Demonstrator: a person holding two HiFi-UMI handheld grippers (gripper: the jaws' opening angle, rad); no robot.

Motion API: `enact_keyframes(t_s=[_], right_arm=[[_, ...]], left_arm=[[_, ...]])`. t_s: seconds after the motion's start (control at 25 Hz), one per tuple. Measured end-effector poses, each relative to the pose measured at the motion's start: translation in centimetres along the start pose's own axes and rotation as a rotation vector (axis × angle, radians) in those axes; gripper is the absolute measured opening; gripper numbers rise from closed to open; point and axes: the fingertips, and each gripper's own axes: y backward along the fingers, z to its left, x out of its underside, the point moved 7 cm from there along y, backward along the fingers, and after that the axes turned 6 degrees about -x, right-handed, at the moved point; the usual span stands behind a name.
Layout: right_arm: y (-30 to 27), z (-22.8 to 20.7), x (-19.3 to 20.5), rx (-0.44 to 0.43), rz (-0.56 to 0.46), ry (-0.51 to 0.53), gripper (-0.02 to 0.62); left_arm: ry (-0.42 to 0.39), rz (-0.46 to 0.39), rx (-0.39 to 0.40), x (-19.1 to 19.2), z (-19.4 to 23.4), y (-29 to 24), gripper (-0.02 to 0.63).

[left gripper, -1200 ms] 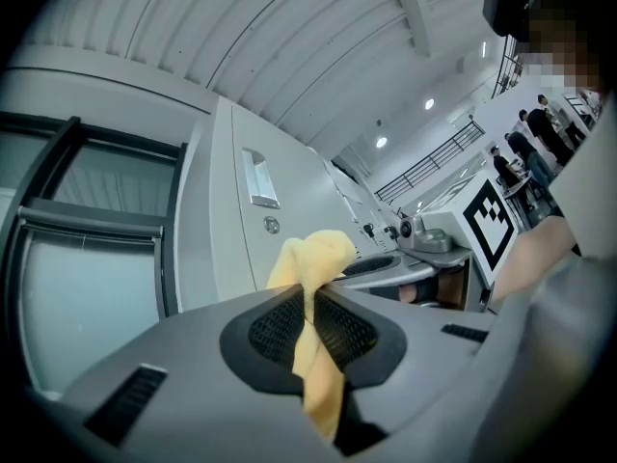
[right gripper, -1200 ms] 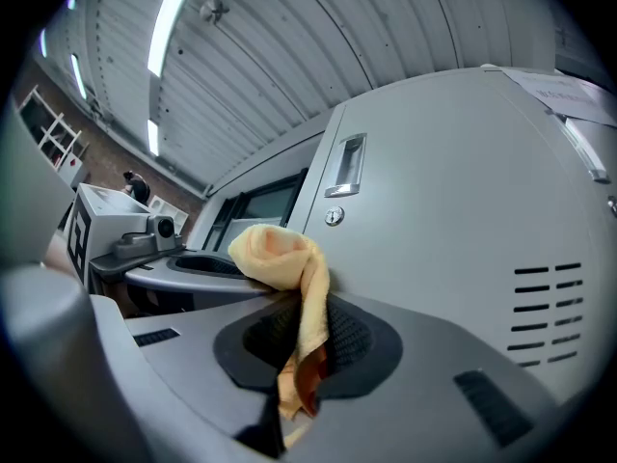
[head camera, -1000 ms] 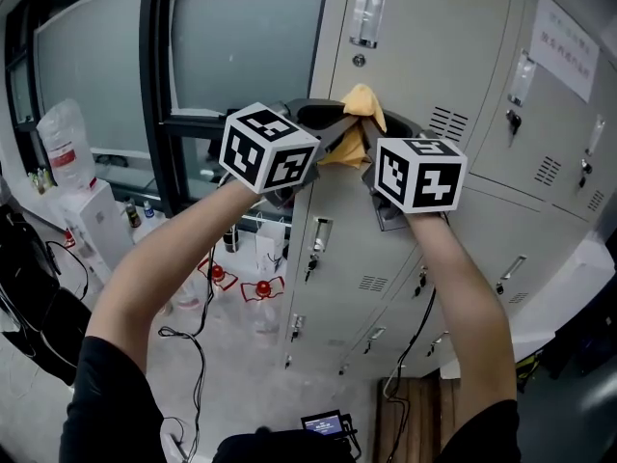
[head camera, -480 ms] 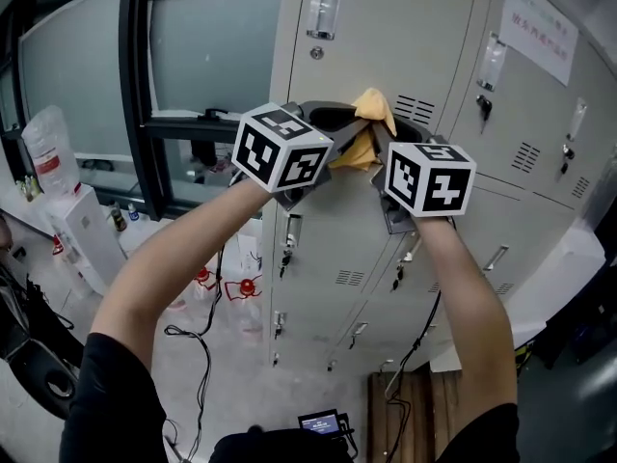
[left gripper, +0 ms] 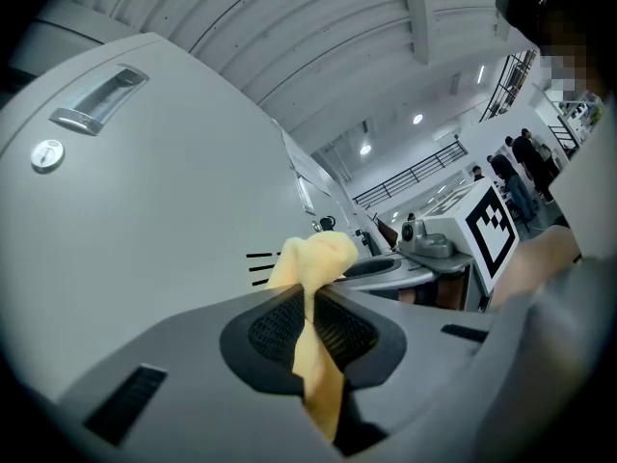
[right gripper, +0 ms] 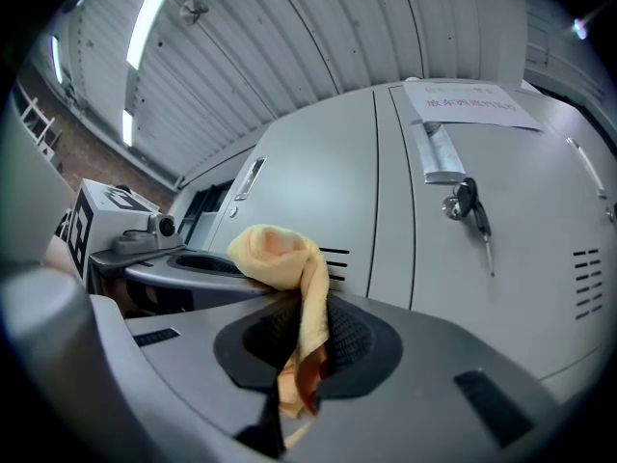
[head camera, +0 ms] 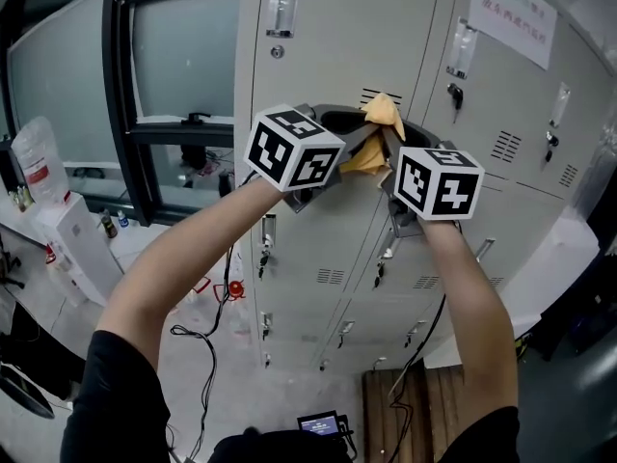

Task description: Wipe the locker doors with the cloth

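A yellow-orange cloth (head camera: 378,135) is bunched against the grey locker door (head camera: 328,56), just below its vent slots (head camera: 381,93). My left gripper (head camera: 361,141) comes in from the left and is shut on one end of the cloth. My right gripper (head camera: 388,149) comes in from the right and is shut on the other end. In the left gripper view the cloth (left gripper: 313,258) rises from the closed left gripper (left gripper: 308,302) in front of the door. In the right gripper view the cloth (right gripper: 280,254) curls out of the closed right gripper (right gripper: 307,331).
The door's handle (head camera: 281,6) is up and to the left. The neighbouring door carries a key (right gripper: 468,205) and a paper notice (head camera: 511,17). A dark-framed window (head camera: 183,66) and a water bottle (head camera: 39,162) are at left. Cables (head camera: 193,355) and a wooden pallet (head camera: 405,403) lie on the floor.
Both grippers have slid the cloth to the right across the door, from near its left side to under the vent slots. Both stay shut on the cloth.
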Motion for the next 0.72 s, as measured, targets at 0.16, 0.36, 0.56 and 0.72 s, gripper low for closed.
enact_keyframes(t_s=[0.16, 0.36, 0.56, 0.72], right_arm=[[1.0, -1.6, 0.2, 0.013, 0.000, -0.004, 0.061], [2.0, -3.0, 0.4, 0.021, -0.002, -0.007, 0.061], [2.4, -3.7, 0.6, 0.019, -0.003, -0.010, 0.061], [2.6, -3.9, 0.7, 0.014, -0.007, -0.013, 0.061]], left_arm=[[0.006, -0.004, 0.017, -0.1, -1.0, -1.6, 0.043], [0.013, -0.002, 0.027, -0.3, -1.9, -3.0, 0.043], [0.013, -0.003, 0.024, -0.2, -2.5, -3.7, 0.043], [0.016, -0.004, 0.020, -0.2, -2.6, -3.8, 0.043]])
